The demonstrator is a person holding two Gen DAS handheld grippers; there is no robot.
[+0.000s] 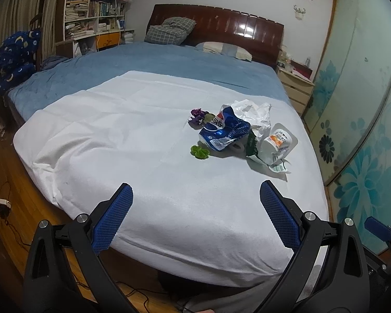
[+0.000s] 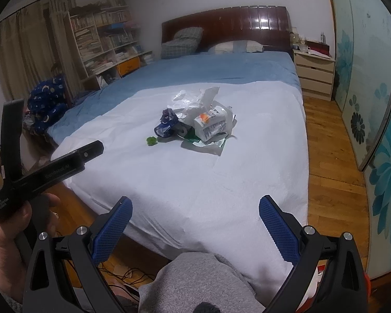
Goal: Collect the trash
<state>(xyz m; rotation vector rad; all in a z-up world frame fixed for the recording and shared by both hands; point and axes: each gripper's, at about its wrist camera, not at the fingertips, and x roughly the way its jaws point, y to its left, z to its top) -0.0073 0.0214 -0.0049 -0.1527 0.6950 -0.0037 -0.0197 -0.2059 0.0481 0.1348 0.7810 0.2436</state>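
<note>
Left wrist view: white sheet over blue bed, trash pile right of centre, both hand-held grippers spread apart, empty; labels unreadable.

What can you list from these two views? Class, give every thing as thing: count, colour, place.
blue crisp bag: one, blue and white, in the pile on the sheet
white plastic bag: one, white, behind the crisp bag
white cup: one, white with orange, on its side, right of pile
green wrapper: one, green, near edge of pile
purple wrapper: one, purple, far left of pile
white sheet: one, over foot of bed
pillows: two, checked grey and pale, at headboard
bookshelf: one, left wall
nightstand: one, beige, right of bed
left gripper: open, empty
right gripper: open, empty
</note>
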